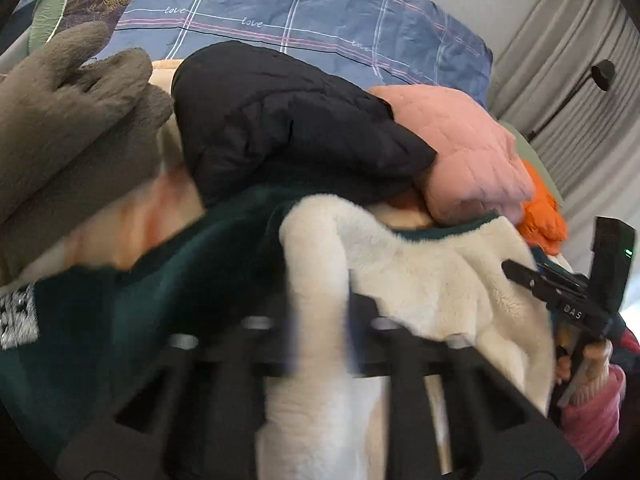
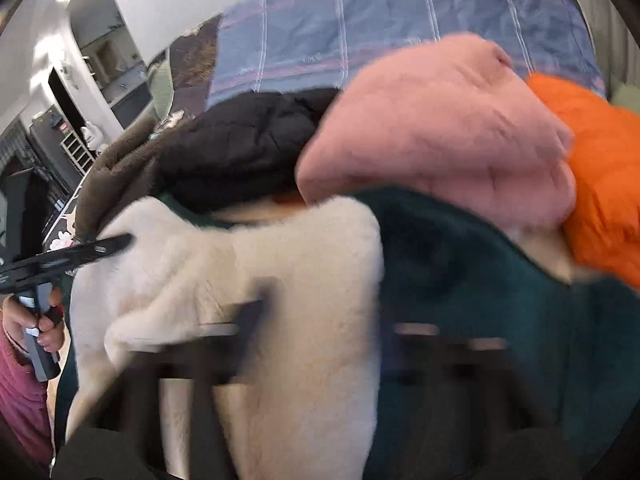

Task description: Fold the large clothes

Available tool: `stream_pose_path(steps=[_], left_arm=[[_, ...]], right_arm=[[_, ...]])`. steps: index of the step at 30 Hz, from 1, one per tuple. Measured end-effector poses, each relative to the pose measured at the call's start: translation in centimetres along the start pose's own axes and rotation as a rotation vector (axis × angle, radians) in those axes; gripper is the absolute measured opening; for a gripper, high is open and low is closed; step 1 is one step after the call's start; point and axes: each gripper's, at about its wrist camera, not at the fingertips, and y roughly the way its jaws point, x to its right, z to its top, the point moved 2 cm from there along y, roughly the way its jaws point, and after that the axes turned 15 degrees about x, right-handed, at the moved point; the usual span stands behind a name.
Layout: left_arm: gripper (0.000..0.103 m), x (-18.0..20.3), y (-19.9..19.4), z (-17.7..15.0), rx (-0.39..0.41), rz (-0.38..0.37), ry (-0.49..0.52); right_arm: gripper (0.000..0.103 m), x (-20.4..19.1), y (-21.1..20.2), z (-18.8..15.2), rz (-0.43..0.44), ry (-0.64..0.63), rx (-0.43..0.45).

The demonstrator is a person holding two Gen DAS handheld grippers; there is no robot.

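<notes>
On the bed (image 1: 304, 4), amid piled clothes | left gripper (image 1: 320, 320) and right gripper (image 2: 320, 320) both pinch the green, cream-lined fleece jacket (image 1: 400, 272).

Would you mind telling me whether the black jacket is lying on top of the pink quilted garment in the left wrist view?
Yes, the black jacket drapes over the left part of the pink quilted garment, covering its edge.
</notes>
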Motion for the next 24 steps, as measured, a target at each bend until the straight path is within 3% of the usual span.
stream_pose_path(steps=[3, 5, 6, 7, 8, 9, 11, 12, 13, 16, 20, 24], left_arm=[[0.012, 0.1, -0.3, 1.3, 0.143, 0.065, -0.004], [0.01, 0.0, -0.1, 1.7, 0.217, 0.141, 0.027], [0.0, -0.3, 0.6, 1.4, 0.241, 0.223, 0.074], [0.0, -1.4, 2.3, 0.4, 0.219, 0.368, 0.137], [0.0, -2.7, 3.5, -0.6, 0.165, 0.385, 0.115], [0.0, -4.8, 4.3, -1.4, 0.101, 0.34, -0.008], [0.0, -6.5, 2.8, -0.9, 0.14, 0.281, -0.124], [0.0, -6.9, 1.9, -0.6, 0.15, 0.277, -0.152], [0.0, -7.2, 0.7, -0.2, 0.16, 0.26, -0.164], [0.007, -6.7, -2.9, 0.5, 0.189, 0.168, -0.189], [0.053, -4.1, -7.1, 0.1, 0.17, 0.06, -0.111], [0.069, -2.3, -9.2, -1.9, 0.107, 0.012, -0.077]], right_arm=[[0.01, 1.1, 0.7, 2.3, -0.049, 0.025, 0.085], [0.01, 1.8, 2.2, 1.8, -0.087, -0.011, 0.082], [0.01, 1.9, 3.6, 0.8, -0.135, -0.067, 0.064], [0.012, 1.7, 4.6, -0.3, -0.165, -0.132, 0.064], [0.012, 1.5, 4.9, -1.0, -0.178, -0.162, 0.084], [0.014, 1.4, 4.7, -0.9, -0.182, -0.16, 0.099], [0.029, 1.7, 3.5, -0.2, -0.202, -0.146, 0.116], [0.04, 1.9, 2.7, 0.2, -0.205, -0.132, 0.115], [0.045, 2.1, 2.1, 0.6, -0.206, -0.12, 0.117], [0.045, 2.0, -1.6, 1.6, -0.197, -0.083, 0.156], [0.05, -1.1, -7.0, 1.3, -0.088, -0.133, 0.205], [0.061, -6.4, -10.1, -1.3, 0.079, -0.233, 0.165]])
